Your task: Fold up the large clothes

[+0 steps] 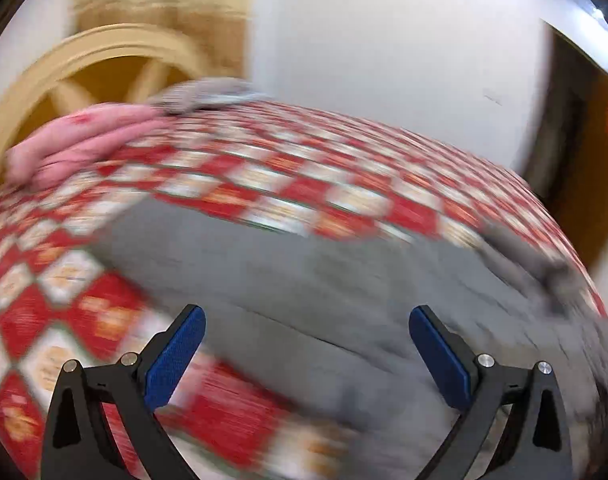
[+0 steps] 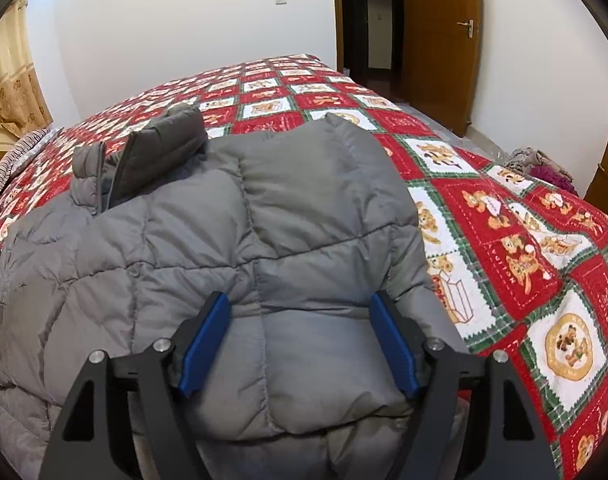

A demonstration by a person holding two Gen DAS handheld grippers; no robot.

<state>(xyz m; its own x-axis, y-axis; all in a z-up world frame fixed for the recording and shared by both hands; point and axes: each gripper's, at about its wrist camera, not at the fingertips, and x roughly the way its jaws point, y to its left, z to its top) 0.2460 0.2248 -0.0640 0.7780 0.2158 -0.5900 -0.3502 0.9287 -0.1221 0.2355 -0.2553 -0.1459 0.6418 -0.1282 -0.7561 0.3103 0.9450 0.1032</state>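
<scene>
A grey puffer jacket [image 2: 232,240] is seen spread on a bed covered by a red, white and green patchwork quilt [image 2: 523,248] printed with teddy bears. The jacket is quilted into wide padded panels divided by stitched seams, and its fabric is matte and slightly creased. A sleeve [image 2: 343,208] has been laid across the body of the jacket, so that a padded fold runs towards the near edge. At the far end of the jacket a darker grey collar [image 2: 164,148] stands up, with a zip line visible beside it.

The right gripper [image 2: 300,344] is held low over the near end of the jacket, its blue pads [image 2: 206,346] standing on either side of a padded panel. The jaws are set wide apart and the pads are not pressed into the fabric; nothing is gripped.

In the left wrist view, which is heavily blurred, the jacket [image 1: 304,280] is made out as a grey expanse on the same quilt [image 1: 288,176]. The left gripper [image 1: 307,356] is seen above it with its jaws spread wide and nothing between them.

Beyond the jacket, pink bedding [image 1: 72,144] and a striped cloth [image 2: 12,164] lie at the head end of the quilt. Past the far corner of the bed from the jacket, a wooden door [image 2: 439,40] stands open in a white wall [image 2: 164,40].
</scene>
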